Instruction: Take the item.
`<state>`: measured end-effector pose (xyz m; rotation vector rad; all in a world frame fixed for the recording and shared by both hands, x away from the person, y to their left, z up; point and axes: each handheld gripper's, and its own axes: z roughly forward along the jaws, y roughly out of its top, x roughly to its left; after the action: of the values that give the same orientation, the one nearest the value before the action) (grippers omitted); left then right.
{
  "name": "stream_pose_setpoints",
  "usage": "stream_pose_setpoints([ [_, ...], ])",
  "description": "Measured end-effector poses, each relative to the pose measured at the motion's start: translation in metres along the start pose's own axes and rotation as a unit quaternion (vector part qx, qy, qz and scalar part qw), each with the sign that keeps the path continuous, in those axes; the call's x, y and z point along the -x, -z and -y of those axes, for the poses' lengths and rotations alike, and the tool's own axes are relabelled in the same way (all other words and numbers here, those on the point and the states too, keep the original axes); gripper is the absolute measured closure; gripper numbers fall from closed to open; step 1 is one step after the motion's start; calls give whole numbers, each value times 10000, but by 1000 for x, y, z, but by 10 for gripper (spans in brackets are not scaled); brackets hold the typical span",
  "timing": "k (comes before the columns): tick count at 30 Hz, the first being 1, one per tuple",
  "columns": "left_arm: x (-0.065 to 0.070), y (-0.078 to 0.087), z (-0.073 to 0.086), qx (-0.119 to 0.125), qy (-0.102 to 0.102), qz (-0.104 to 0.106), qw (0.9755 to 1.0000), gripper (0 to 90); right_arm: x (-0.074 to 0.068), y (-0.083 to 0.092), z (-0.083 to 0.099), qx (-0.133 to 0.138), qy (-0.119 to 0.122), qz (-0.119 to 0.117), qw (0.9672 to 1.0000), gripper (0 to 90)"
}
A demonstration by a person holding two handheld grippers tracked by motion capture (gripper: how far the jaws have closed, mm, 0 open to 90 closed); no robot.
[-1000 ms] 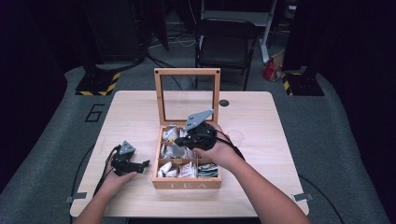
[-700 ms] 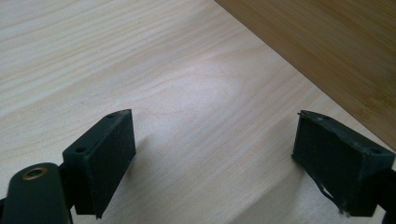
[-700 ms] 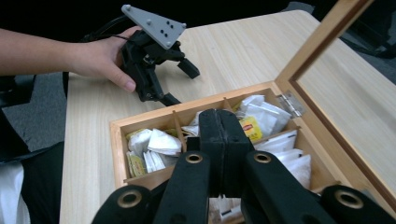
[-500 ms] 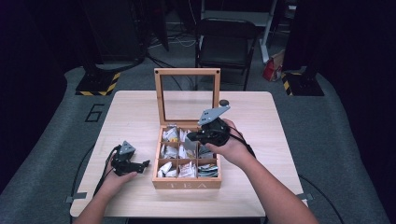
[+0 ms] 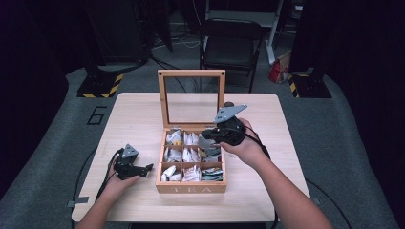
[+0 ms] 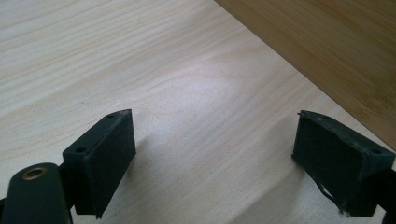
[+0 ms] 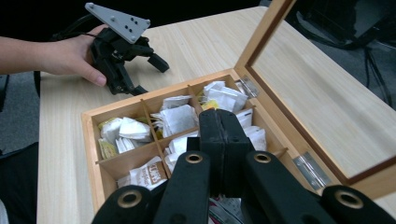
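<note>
A wooden tea box (image 5: 191, 188) stands at the table's middle with its glass lid (image 5: 192, 74) upright. Its compartments hold several tea bags (image 5: 191, 155). My right gripper (image 5: 207, 136) hovers over the box's right-hand compartments, jaws pressed together. A pale scrap shows just under its tips in the high view; I cannot tell whether it is pinched. In the right gripper view the shut jaws (image 7: 223, 122) point over the tea bags (image 7: 180, 116). My left gripper (image 5: 143, 168) rests on the table left of the box, jaws wide apart (image 6: 212, 158) with bare wood between them.
The box's side wall (image 6: 327, 46) lies just beyond the left jaws. The left gripper (image 7: 148, 77) and its hand also show beyond the box (image 7: 88, 126) in the right gripper view. A black chair (image 5: 231, 45) stands behind the pale wooden table (image 5: 138, 114).
My right gripper has risen out of the box's middle and shifted toward its right side. The left gripper has stayed where it was.
</note>
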<state>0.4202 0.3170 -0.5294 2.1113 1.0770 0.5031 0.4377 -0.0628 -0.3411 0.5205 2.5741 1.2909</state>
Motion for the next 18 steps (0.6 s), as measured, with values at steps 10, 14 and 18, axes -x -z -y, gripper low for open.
stream_pose_setpoints([
  [10,0,0,0,0,2,1,10000,125,10,12,5,-19,-69,194,9998,900],
  [14,0,0,0,-1,2,2,10000,125,15,17,8,-2,-128,287,9995,900],
  [18,0,0,0,0,4,1,10000,125,25,24,13,-14,-242,437,9988,900],
])
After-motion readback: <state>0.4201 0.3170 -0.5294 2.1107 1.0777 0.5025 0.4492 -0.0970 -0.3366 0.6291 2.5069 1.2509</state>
